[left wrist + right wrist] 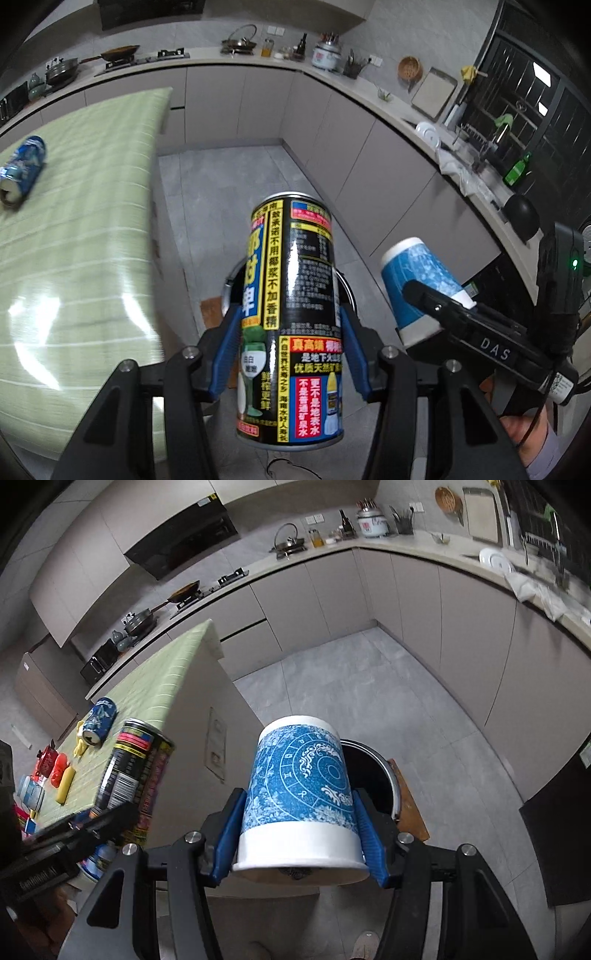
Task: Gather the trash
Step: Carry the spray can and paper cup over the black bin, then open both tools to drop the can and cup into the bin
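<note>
The left gripper clamps a black-and-yellow drink can between its blue pads. The right gripper grips a blue-patterned paper cup, rim nearest the camera. A round trash bin shows at 1 o'clock just behind the cup. A blue can lies on the green-clothed table at 10 o'clock.
</note>
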